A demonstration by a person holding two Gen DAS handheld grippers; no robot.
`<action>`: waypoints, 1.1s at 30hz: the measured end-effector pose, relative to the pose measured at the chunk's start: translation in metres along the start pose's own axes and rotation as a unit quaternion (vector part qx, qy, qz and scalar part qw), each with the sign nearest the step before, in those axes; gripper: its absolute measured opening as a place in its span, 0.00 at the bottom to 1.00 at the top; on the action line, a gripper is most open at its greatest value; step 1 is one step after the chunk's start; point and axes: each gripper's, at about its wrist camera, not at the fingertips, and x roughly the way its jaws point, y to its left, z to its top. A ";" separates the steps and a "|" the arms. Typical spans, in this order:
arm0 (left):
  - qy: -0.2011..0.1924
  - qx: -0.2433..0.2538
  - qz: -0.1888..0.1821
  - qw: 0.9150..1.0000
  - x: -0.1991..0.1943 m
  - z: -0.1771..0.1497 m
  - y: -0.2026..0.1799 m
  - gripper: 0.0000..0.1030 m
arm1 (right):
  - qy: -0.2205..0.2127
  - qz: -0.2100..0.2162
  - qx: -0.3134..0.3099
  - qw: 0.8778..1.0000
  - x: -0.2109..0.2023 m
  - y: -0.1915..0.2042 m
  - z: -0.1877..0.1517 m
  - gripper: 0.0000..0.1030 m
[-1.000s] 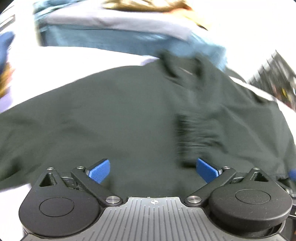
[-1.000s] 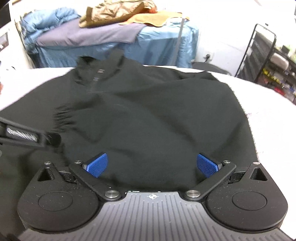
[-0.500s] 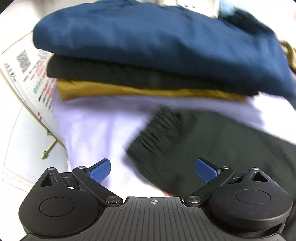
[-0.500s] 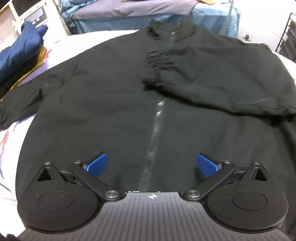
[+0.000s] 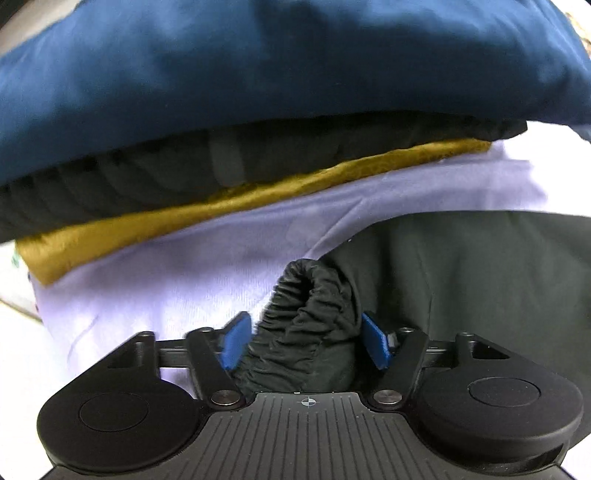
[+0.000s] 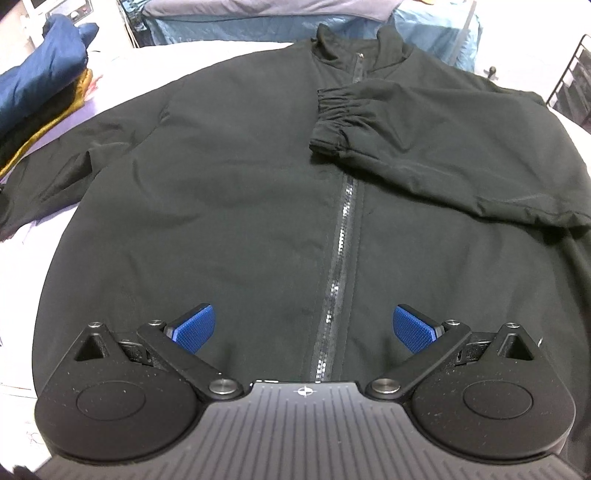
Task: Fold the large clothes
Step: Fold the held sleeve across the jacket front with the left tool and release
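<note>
A black zip-up jacket (image 6: 229,192) lies face up on a pale lilac sheet (image 5: 184,273). One sleeve is folded across the chest, its gathered cuff (image 6: 332,122) beside the zip (image 6: 341,236). The other sleeve (image 6: 44,184) stretches out to the left. In the left wrist view my left gripper (image 5: 304,341) is shut on that sleeve's elastic cuff (image 5: 306,314), which bunches up between the blue pads. My right gripper (image 6: 303,328) hovers open above the jacket's hem, straddling the zip, with nothing held.
A stack of folded clothes (image 5: 258,62), navy on black on mustard, sits just beyond the held cuff and shows at the far left in the right wrist view (image 6: 40,92). A blue-covered bed (image 6: 258,26) lies behind. A black wire rack (image 6: 576,85) stands right.
My left gripper swung left to the outstretched sleeve's cuff and its fingers closed in on it. My right gripper drew back toward the hem and stayed open.
</note>
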 end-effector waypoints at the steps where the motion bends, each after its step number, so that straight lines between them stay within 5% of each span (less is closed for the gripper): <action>1: -0.007 0.004 -0.001 1.000 -0.002 -0.003 0.001 0.93 | 0.002 -0.001 0.004 1.000 0.000 0.000 -0.001 0.99; 5: -0.029 0.004 -0.006 1.000 -0.022 -0.003 0.006 0.60 | 0.004 -0.006 0.015 1.000 -0.001 -0.002 -0.004 0.99; 10: -0.049 -0.017 -0.020 0.998 -0.051 0.008 0.008 0.58 | 0.003 -0.001 0.021 1.000 0.001 -0.005 -0.002 0.99; 15: -0.054 0.013 -0.053 0.997 -0.082 0.019 -0.028 0.59 | 0.000 0.007 0.028 1.000 0.002 -0.012 0.001 0.99; 20: -0.077 0.079 -0.155 0.982 -0.130 0.025 -0.114 0.56 | -0.006 0.016 0.052 0.998 0.002 -0.029 0.003 0.99; 23: -0.093 0.128 -0.219 0.963 -0.157 0.028 -0.187 0.55 | -0.008 0.019 0.075 0.997 0.001 -0.045 0.001 0.99; 27: -0.084 0.134 -0.299 0.941 -0.178 0.029 -0.288 0.55 | -0.014 0.019 0.107 0.994 -0.006 -0.070 -0.005 0.99; 33: -0.058 0.142 -0.336 0.929 -0.172 0.019 -0.420 0.55 | -0.026 0.008 0.163 0.986 -0.019 -0.112 -0.024 0.99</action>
